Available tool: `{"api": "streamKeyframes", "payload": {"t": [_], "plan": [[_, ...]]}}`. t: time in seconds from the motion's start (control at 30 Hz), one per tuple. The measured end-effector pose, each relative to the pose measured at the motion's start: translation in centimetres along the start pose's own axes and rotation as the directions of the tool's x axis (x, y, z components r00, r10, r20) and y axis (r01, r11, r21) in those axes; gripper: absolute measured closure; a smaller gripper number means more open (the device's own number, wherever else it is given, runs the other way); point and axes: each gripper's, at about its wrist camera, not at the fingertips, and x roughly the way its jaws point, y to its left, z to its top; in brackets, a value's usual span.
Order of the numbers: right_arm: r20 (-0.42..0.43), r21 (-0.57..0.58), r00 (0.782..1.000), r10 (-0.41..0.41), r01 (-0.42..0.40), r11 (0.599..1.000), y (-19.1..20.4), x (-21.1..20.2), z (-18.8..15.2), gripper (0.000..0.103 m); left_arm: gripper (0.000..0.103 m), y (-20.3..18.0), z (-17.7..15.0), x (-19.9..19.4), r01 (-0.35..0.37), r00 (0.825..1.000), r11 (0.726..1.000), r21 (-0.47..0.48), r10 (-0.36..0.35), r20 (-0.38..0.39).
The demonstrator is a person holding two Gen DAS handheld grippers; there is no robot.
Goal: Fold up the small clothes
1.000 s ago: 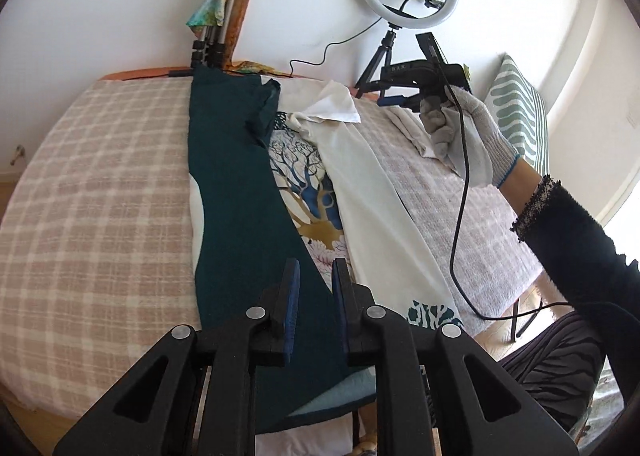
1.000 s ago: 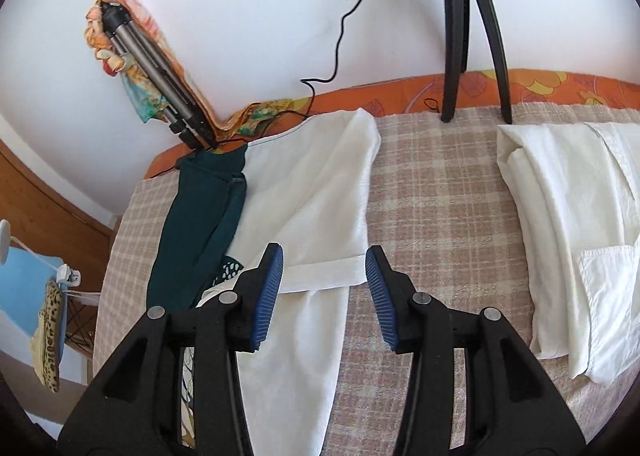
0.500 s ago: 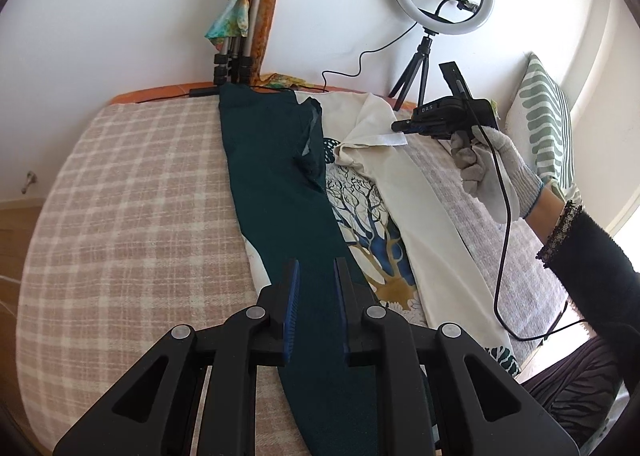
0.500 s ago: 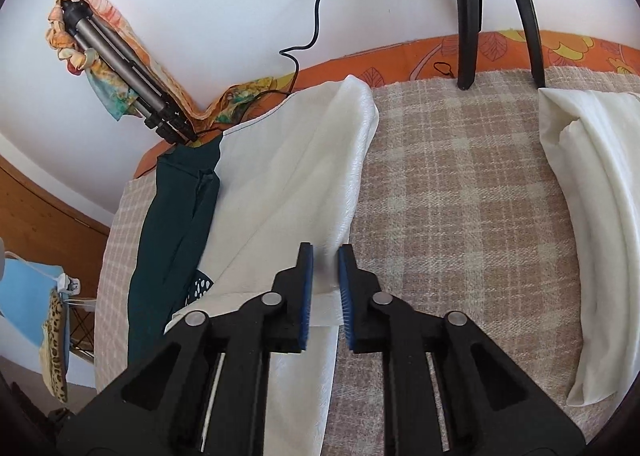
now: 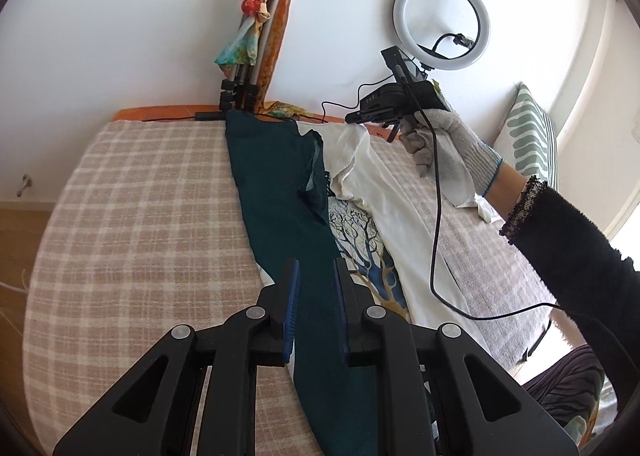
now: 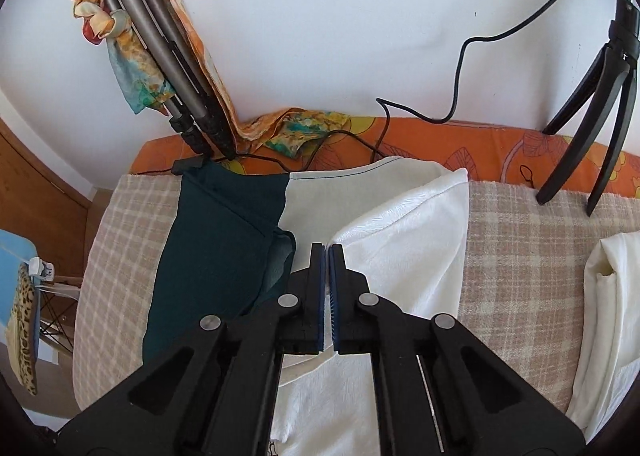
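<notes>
A long garment lies along the checked bed cover (image 5: 132, 224): dark teal on the left (image 5: 276, 192), cream on the right (image 5: 384, 192), with a tree print (image 5: 360, 240) between. My left gripper (image 5: 316, 276) hovers over the teal part near its near end, jaws a little apart, holding nothing I can see. My right gripper (image 6: 327, 252) is shut on a fold of the cream fabric (image 6: 404, 224) and lifts it; it also shows in the left wrist view (image 5: 352, 120), raised above the far end.
A folded tripod (image 5: 248, 68) with a colourful scarf leans on the wall at the far edge. A ring light (image 5: 440, 20) stands at the back right. A folded cream cloth (image 6: 608, 296) lies right. A green-patterned pillow (image 5: 528, 132) sits far right.
My right gripper closed on the cream fabric edge and lifted it up. My left gripper moved forward along the teal part toward the far end.
</notes>
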Motion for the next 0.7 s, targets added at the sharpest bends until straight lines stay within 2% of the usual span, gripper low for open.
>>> {"api": "streamKeyframes", "payload": {"t": [0.13,0.2,0.27,0.3,0.37,0.4,0.43,0.5,0.67,0.7], "plan": [[-0.03,-0.004,0.999,0.022,-0.023,1.0,1.5,3.3,1.1,0.099,0.088,0.7,0.0,0.4,0.001,1.0,1.0,-0.016,-0.001,-0.008],[-0.052,-0.01,0.997,0.059,-0.059,0.998,2.1,4.6,1.3,0.099,0.088,1.1,-0.1,0.6,-0.002,1.0,1.0,-0.022,0.002,-0.017],[-0.074,0.009,0.993,0.094,-0.093,0.996,2.1,5.1,1.7,0.092,0.088,1.4,-0.2,0.8,-0.005,1.0,1.0,-0.029,0.005,-0.027],[-0.053,0.021,0.993,0.105,-0.104,0.994,1.9,4.7,1.8,0.084,0.088,1.5,-0.2,0.9,-0.007,1.0,0.999,-0.032,0.006,-0.03],[0.004,0.042,0.993,0.121,-0.121,0.992,1.2,3.0,2.0,0.068,0.088,1.7,-0.3,1.0,-0.01,0.999,0.999,-0.033,0.009,-0.034],[0.03,0.053,0.991,0.131,-0.133,0.99,0.7,2.0,2.0,0.056,0.088,1.8,-0.3,1.1,-0.014,0.999,0.999,-0.032,0.013,-0.038],[0.059,0.067,0.988,0.139,-0.143,0.987,0.1,0.8,2.0,0.053,0.088,1.9,-0.4,1.2,-0.017,0.999,0.999,-0.034,0.016,-0.043],[0.096,0.092,0.981,0.169,-0.178,0.98,-1.1,-1.7,1.5,0.052,0.088,2.1,-0.7,1.3,-0.014,0.999,0.999,-0.047,0.011,-0.052],[0.15,0.113,0.979,0.139,-0.157,0.981,-3.6,-8.4,-2.3,0.052,0.088,1.6,-1.5,1.5,-0.011,0.997,0.999,-0.042,0.008,-0.074],[0.15,0.109,0.98,0.128,-0.145,0.983,-3.9,-9.5,-3.5,0.052,0.082,1.5,-1.8,1.5,-0.004,0.997,0.999,-0.042,0.0,-0.082]]}}
